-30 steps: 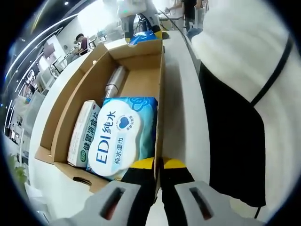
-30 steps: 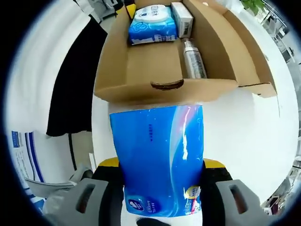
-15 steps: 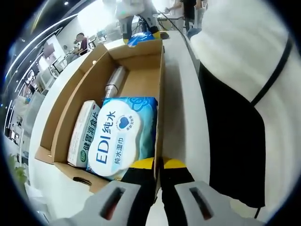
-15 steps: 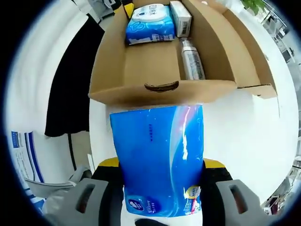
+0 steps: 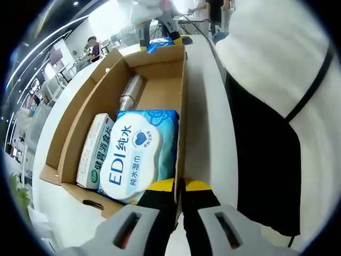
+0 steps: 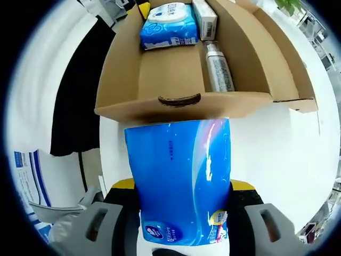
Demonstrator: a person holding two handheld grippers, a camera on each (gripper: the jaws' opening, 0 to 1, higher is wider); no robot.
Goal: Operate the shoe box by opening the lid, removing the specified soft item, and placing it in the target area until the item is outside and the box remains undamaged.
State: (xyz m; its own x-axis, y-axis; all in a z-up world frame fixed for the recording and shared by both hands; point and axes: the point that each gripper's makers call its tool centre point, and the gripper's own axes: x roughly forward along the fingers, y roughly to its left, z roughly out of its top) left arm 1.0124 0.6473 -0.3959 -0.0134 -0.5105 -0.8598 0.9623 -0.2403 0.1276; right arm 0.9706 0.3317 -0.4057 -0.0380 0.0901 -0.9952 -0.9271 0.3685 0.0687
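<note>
My right gripper [image 6: 182, 186] is shut on a blue soft tissue pack [image 6: 178, 176]. It holds the pack over the white table [image 6: 277, 144], just outside the end wall of the open cardboard shoe box [image 6: 224, 104], below the handle slot. That pack [image 5: 160, 44] also shows beyond the box's far end in the left gripper view. My left gripper [image 5: 179, 194] is shut on the top edge of the box's long side wall [image 5: 183, 122]. A wet wipes pack [image 5: 136, 154], a green-and-white carton [image 5: 95, 152] and a metal bottle [image 5: 129, 92] lie inside.
A person in a white top and black garment [image 5: 266, 133] stands close along the table's edge [image 5: 205, 106] beside the box. The box's flap [image 6: 298, 80] spreads out on the far side. Other people and desks show far behind.
The right gripper view has drawn back a little from the box, so the gap between the blue pack and the box's end wall has grown. My left gripper stays put on the wall.
</note>
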